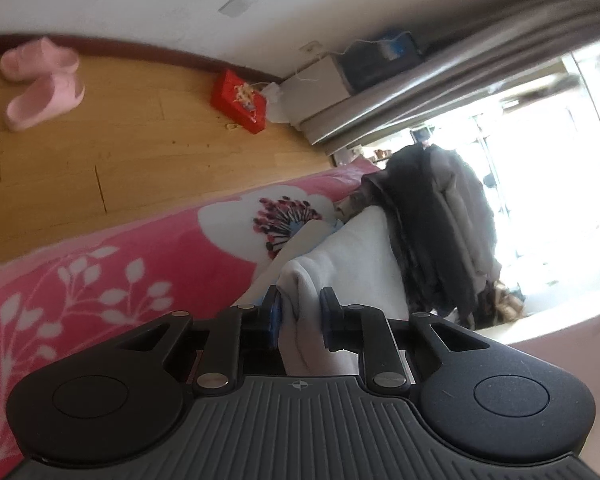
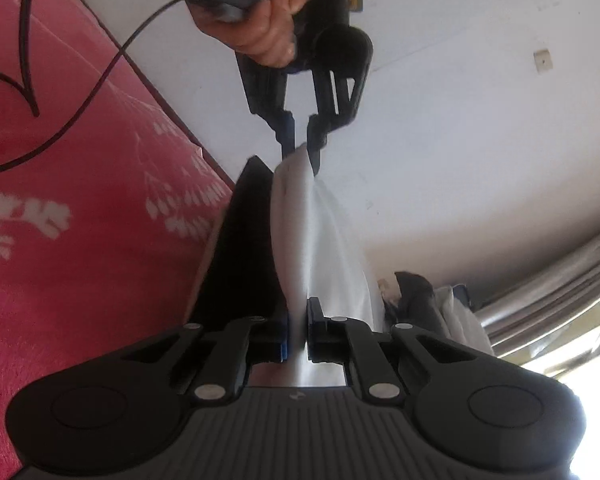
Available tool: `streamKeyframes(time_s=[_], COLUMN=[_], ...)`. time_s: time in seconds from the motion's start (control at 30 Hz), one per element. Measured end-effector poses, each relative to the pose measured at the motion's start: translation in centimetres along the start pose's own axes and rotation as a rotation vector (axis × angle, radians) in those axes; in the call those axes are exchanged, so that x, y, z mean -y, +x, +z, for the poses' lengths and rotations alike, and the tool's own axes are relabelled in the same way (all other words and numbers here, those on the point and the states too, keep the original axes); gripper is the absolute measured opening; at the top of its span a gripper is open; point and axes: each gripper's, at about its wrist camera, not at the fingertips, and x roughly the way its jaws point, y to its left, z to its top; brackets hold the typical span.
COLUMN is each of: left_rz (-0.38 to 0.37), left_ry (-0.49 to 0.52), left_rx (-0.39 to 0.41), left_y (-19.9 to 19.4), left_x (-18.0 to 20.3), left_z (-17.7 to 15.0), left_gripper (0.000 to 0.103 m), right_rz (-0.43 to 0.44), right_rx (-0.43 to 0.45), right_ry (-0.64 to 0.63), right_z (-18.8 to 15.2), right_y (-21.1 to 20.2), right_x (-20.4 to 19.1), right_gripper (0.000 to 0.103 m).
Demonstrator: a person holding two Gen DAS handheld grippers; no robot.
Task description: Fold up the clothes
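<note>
You have 2 pink slippers (image 1: pixel 40 80) and a red box (image 1: pixel 240 101) on the wooden floor (image 1: pixel 120 152); grey curtain (image 1: pixel 460 64) beside the bright window (image 1: pixel 548 184)

There were two grippers (image 2: pixel 302 152) (image 2: pixel 298 320), one white garment (image 2: pixel 324 240), one pink blanket (image 1: pixel 140 264), two pink slippers (image 1: pixel 40 80), one red box (image 1: pixel 240 100), and one heap of dark clothes (image 1: pixel 432 224).

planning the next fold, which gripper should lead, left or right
Probably left. Both grip the white garment, stretched between them off the bed. The left gripper faces the bed; the right gripper faces the wall.
</note>
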Motion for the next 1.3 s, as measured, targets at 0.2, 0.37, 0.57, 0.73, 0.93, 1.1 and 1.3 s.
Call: streamKeyframes(time_s=[0.2, 0.37, 0.57, 0.73, 0.93, 1.1, 1.3], left_rz=[0.023, 0.015, -0.007, -0.011, 0.188, 0.188, 0.190], left_ry=[0.160, 0.119, 0.214, 0.443, 0.704, 0.743, 0.843], left_rx=[0.020, 0.023, 0.131, 0.091, 0.065, 0.117, 0.148], left_y=[-0.5, -1.3, -5.4, -3.2, 1.8, 0.8, 3.7], left_x=[0.9, -2.0, 0.9, 5.6, 5.9, 7.4, 10.6], left_z=[-1.3, -2.1, -1.3, -3.5, -7.6, -7.6, -7.3], left_gripper=[0.019, 0.025, 0.024, 0.025, 0.025, 0.025, 0.034], right_rz=[0.091, 0.207, 0.536, 0.450, 0.377, 0.347, 0.241], right_rx=[-0.032, -0.032, 0.073, 0.091, -0.049, 0.019, -0.041], right_ry=[0.100, 0.166, 0.678, 1.067, 1.063, 1.079, 1.202], right_z=[-0.7, -2.7, -5.9, -10.0, -13.5, -12.6, -16.1], right_y=[0.7, 0.2, -1.6, 1.5, 5.4, 3.6, 7.7], right_x=[0.0, -0.7, 8.5, 12.9, 9.0, 12.7, 15.6], right_gripper=[0.015, 0.036, 0.036, 0.036, 0.032, 0.031, 0.031])
